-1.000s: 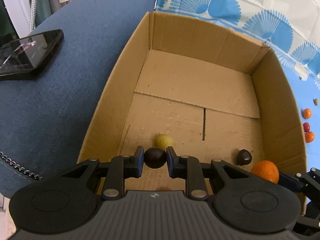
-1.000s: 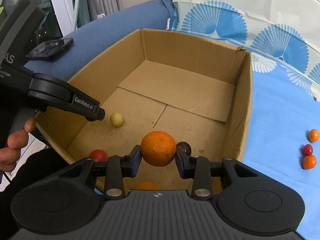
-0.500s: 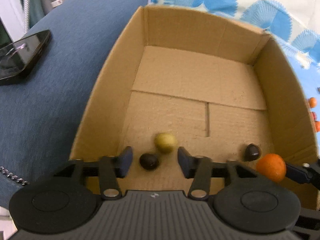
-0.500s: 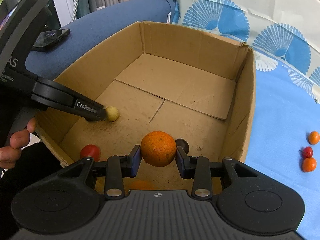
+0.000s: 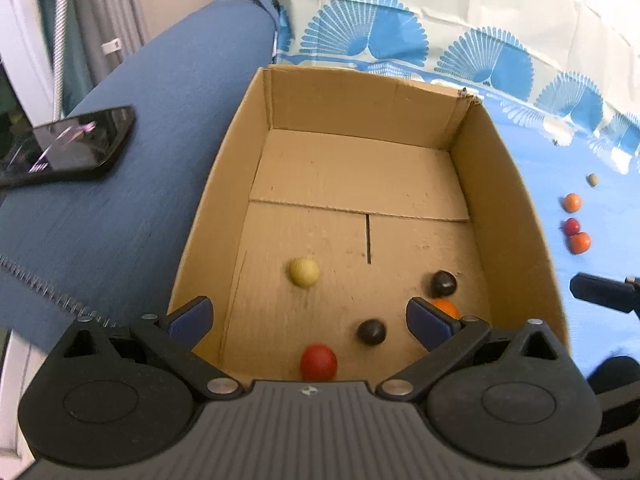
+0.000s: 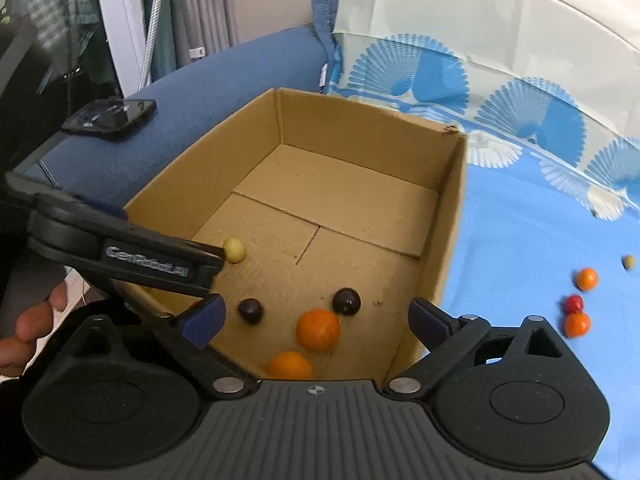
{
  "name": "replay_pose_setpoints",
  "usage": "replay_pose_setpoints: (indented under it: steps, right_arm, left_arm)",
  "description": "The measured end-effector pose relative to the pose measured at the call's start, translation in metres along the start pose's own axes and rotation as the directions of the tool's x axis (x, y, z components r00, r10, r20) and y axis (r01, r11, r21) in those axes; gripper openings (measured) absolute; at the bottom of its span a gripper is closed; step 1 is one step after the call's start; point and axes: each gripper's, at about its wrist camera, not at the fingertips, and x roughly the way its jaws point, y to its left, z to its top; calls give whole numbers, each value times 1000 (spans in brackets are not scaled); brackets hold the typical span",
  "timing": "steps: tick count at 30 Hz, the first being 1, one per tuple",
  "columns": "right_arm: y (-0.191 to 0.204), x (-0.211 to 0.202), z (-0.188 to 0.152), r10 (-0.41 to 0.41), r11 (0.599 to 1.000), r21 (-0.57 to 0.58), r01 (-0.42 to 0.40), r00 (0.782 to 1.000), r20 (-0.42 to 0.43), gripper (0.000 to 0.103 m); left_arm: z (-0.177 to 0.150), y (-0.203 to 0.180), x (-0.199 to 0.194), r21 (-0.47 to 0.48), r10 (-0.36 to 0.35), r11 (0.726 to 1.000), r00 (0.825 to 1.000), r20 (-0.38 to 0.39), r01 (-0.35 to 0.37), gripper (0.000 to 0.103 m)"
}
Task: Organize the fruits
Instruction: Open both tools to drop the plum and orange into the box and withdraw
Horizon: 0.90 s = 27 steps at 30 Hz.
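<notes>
An open cardboard box [image 5: 212, 216] [image 6: 444, 240] holds a yellow fruit [image 5: 304, 273] [image 6: 234, 249], two dark fruits [image 5: 371, 332] [image 5: 443, 284], a red fruit [image 5: 319, 362] and two oranges [image 6: 318, 329] [image 6: 290, 365]. My left gripper [image 5: 310, 318] hangs over the box's near end, its jaws opening wide with nothing held. My right gripper [image 6: 316, 316] is also above the near end, its jaws opening, and the larger orange lies loose on the floor below them.
Several small fruits lie on the blue cloth right of the box: two orange ones [image 6: 587, 279] [image 6: 577, 325], a red one [image 6: 573, 304] and an olive one [image 6: 629, 261]. A black phone [image 5: 68, 148] rests on the blue cushion to the left. A person's hand [image 6: 24, 332] shows at the left edge.
Both grippers opened and rose. The left one dropped its dark fruit and the right one its orange; both fruits now lie on the box floor.
</notes>
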Motion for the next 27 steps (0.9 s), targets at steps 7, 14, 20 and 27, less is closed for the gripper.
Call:
replay_pose_setpoints:
  steps: [7,14,20,27]
  right_arm:
    - [5,-32,-10,8,999,48,-8,1000,-6,99]
    - [16,-62,-18,0,998,62,-2,999,33,99]
    - [23,-93,-26,-8,998,60,3,995,98,101]
    - [27,-124,-36,-9,997,81,-4,987,159,102]
  left_arm:
    - [-16,6,-36,-36,-7,999,1000,-1,7,103]
    - [-31,5,-69,-38,3,999,999,42,-1,103]
    - [-45,-1,-102,-24,5,1000,995,101,-2,103]
    - [-56,-6,-134,-20,18,1000,988,153,-15,103]
